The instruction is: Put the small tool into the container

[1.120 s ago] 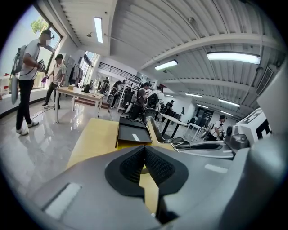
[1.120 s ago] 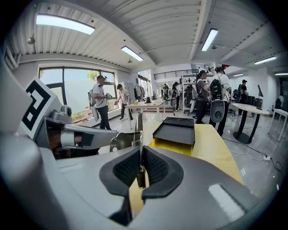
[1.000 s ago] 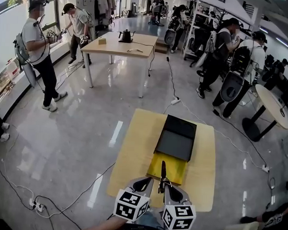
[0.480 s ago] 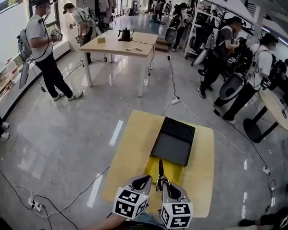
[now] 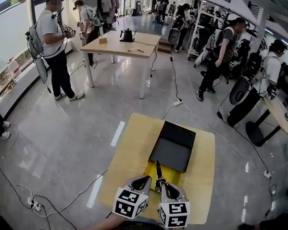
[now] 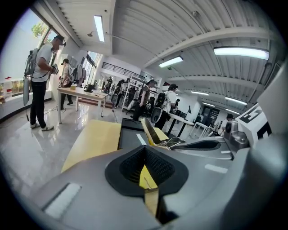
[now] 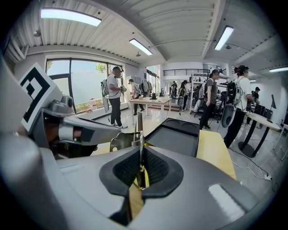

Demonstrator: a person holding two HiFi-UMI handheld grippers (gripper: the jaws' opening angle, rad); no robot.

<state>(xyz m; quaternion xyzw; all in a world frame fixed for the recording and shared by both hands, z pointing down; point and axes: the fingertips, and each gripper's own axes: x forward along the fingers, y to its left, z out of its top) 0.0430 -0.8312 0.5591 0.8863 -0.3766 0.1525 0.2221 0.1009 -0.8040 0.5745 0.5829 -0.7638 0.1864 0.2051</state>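
A black container (image 5: pixel 173 144) lies on the yellow table (image 5: pixel 132 150), with a yellow part (image 5: pixel 172 175) showing at its near end. My right gripper (image 5: pixel 163 186) is at the table's near edge, shut on a small thin tool (image 5: pixel 157 169) that points forward over the yellow part. In the right gripper view the tool (image 7: pixel 139 130) rises as a thin metal blade from the shut jaws, the container (image 7: pixel 176 134) beyond it. My left gripper (image 5: pixel 143 183) sits close beside it, jaws shut with nothing seen between them. The left gripper view shows the tool (image 6: pixel 150 130) to its right.
A wooden table (image 5: pixel 121 44) with a kettle stands farther back. Several people stand around the room, one at the left window (image 5: pixel 54 45). Cables (image 5: pixel 57 199) run over the glossy floor on the left and behind the yellow table.
Both grippers have drifted slightly left together, the tool still held in the right one. Less of the yellow part shows in front of the black container. People in the background have walked.
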